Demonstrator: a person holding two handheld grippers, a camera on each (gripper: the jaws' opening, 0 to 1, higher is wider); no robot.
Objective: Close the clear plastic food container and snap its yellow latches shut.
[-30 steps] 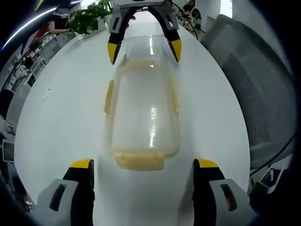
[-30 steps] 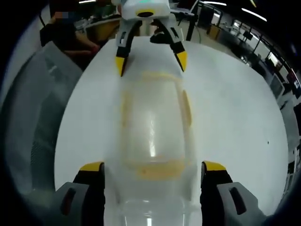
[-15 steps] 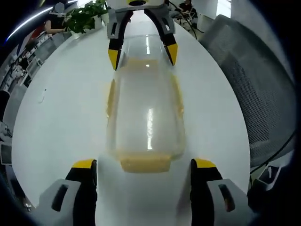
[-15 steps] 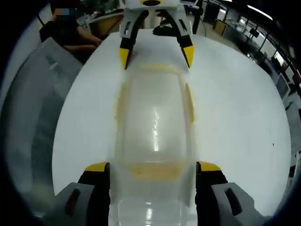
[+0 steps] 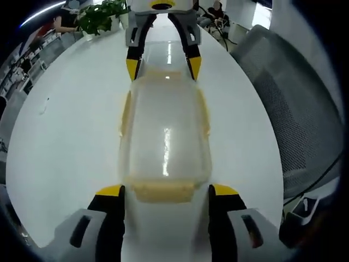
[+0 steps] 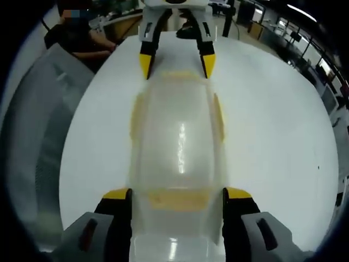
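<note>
Clear rectangular plastic food container with yellow latches (image 5: 164, 136) sits lengthwise on the round white table (image 5: 65, 142), lid on top of it.

Left gripper (image 5: 165, 192): black-and-grey jaws with yellow tips straddle the near short end of the container. Jaws are apart, roughly container width, one tip on each side of the near yellow end latch (image 5: 163, 191). Tips look just beside or touching the container corners; cannot tell if they actually press. Nothing clamped.

Right gripper (image 6: 177, 195): same setup from the opposite short end. Jaws spread about container width, yellow tips flank the end latch (image 6: 175, 199) there, container body running away from the camera between them. Contact vs. small gap: cannot tell.

In each view the other gripper sits at the far end of the container, its two yellow tips pointing down at the far corners. Left gripper view shows the right gripper at (image 5: 162, 68).

Yellow side latches (image 5: 126, 112) run along the long edges, lying close to the container walls. Latched or not: cannot tell.

Grey mesh office chair (image 5: 283, 109) is just beside the table edge. Green potted plant (image 5: 101, 16) is at the table's far end.
</note>
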